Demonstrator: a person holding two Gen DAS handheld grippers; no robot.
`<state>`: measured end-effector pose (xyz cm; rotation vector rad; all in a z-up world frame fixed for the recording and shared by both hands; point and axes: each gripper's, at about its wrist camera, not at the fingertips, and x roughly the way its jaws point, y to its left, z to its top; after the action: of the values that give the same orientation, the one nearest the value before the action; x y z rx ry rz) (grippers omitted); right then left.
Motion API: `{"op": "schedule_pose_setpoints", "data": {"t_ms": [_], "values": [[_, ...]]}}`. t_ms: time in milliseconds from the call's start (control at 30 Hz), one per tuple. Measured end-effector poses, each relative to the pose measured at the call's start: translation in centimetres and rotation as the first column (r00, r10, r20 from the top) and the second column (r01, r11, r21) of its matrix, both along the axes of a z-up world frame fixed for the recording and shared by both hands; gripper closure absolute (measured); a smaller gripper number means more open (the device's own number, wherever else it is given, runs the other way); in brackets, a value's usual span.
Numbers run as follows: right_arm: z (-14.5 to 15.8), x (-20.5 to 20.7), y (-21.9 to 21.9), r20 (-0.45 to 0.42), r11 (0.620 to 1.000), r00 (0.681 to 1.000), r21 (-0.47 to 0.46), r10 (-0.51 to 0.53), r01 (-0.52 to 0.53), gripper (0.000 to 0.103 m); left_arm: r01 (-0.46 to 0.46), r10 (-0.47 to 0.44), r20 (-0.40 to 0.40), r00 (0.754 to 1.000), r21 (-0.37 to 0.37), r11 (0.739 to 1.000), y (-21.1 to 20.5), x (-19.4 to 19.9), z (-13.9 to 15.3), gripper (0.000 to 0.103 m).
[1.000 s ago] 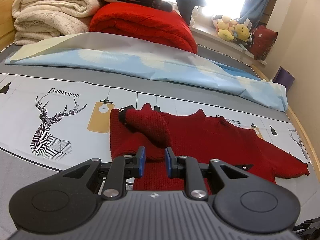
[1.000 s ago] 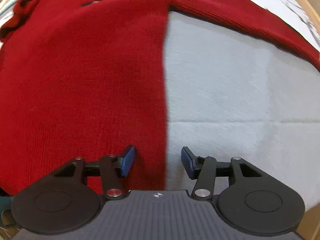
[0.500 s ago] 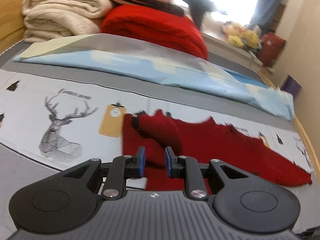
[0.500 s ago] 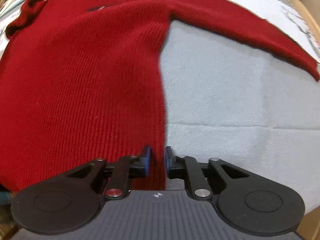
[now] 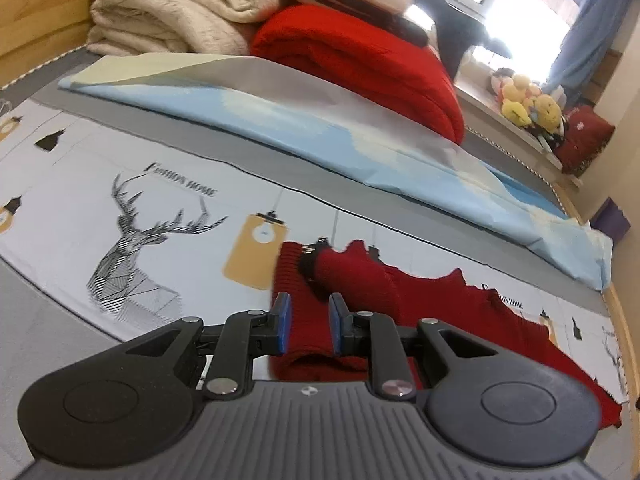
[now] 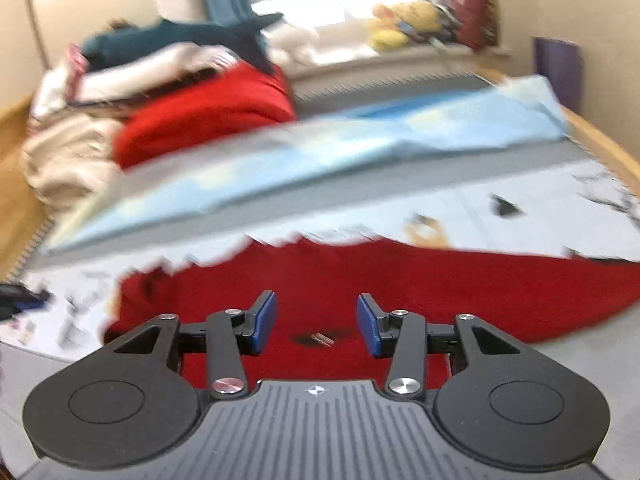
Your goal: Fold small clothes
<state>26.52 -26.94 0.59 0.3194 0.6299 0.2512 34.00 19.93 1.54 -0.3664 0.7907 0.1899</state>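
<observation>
A: Where's the sweater (image 5: 432, 308)?
B: Flat on the bed (image 5: 168, 184), on the printed sheet with the deer drawing (image 5: 132, 248). One sleeve (image 5: 352, 280) is folded over the body; the other stretches out to the right.
A: Left claw (image 5: 307, 326)?
B: Narrow gap between the blue pads. Sweater edge shows through the gap, but contact can't be told from this view.
A: Right claw (image 6: 316, 326)?
B: Its jaws have just been opening; they stand spread, nothing between them. Red knit lies below it. View is blurred.
A: Background?
B: A light blue sheet (image 5: 360, 148) lies across the bed beyond the sweater. Behind it sit a folded red blanket (image 5: 360, 60) and cream blankets (image 5: 172, 12). Plush toys (image 5: 528, 104) sit on the windowsill.
</observation>
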Motion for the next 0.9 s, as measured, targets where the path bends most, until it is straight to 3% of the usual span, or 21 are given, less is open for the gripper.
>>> {"op": "schedule_pose_setpoints", "data": {"t_ms": [233,367,433,567,633,667,700,733,767,900], "values": [[-1.8,4.6,4.1,-0.036,0.996,0.998,0.081,0.044,-0.041,0.055,0.069,-0.069,-0.012,0.998,0.061,0.996,-4.1,3.5,-2.4,0.082],[-1.3,5.0,5.7,-0.003,0.992,0.993,-0.046,0.114,-0.114,0.055,0.091,-0.088,-0.031,0.996,0.083,0.992,-5.8,7.1,-4.7,0.080],[-1.8,5.9,6.1,-0.043,0.990,0.993,-0.085,0.109,-0.112,0.055,0.091,-0.090,-0.022,0.996,0.090,0.992,-6.4,8.8,-5.5,0.074],[-2.7,7.5,6.0,-0.090,0.994,0.992,-0.066,0.086,-0.092,0.055,0.094,-0.093,-0.018,0.995,0.091,0.991,-7.3,11.7,-6.8,0.046],[-2.8,7.9,6.1,-0.097,0.992,0.991,-0.080,0.090,-0.098,0.054,0.115,-0.110,-0.059,0.992,0.096,0.989,-7.9,12.7,-7.8,0.044],[-2.8,8.0,6.2,-0.098,0.990,0.990,-0.091,0.097,-0.106,0.054,0.125,-0.115,-0.091,0.989,0.114,0.986,-8.1,13.0,-8.5,0.045],[-3.0,8.2,6.5,-0.096,0.988,0.990,-0.101,0.105,-0.114,0.054,0.136,-0.120,-0.113,0.986,0.142,0.981,-8.2,13.1,-9.0,0.055],[-3.0,8.3,6.7,-0.093,0.986,0.989,-0.113,0.115,-0.125,0.054,0.144,-0.122,-0.128,0.984,0.178,0.974,-8.2,13.1,-9.4,0.069],[-3.1,8.4,7.0,-0.090,0.983,0.989,-0.125,0.121,-0.131,0.054,0.155,-0.125,-0.147,0.981,0.210,0.965,-7.9,13.0,-9.6,0.094],[-3.6,9.1,7.4,-0.123,0.985,0.985,-0.113,0.117,-0.131,0.054,0.040,-0.005,-0.127,0.992,0.278,0.960,-3.2,11.5,-7.3,0.095]]}}
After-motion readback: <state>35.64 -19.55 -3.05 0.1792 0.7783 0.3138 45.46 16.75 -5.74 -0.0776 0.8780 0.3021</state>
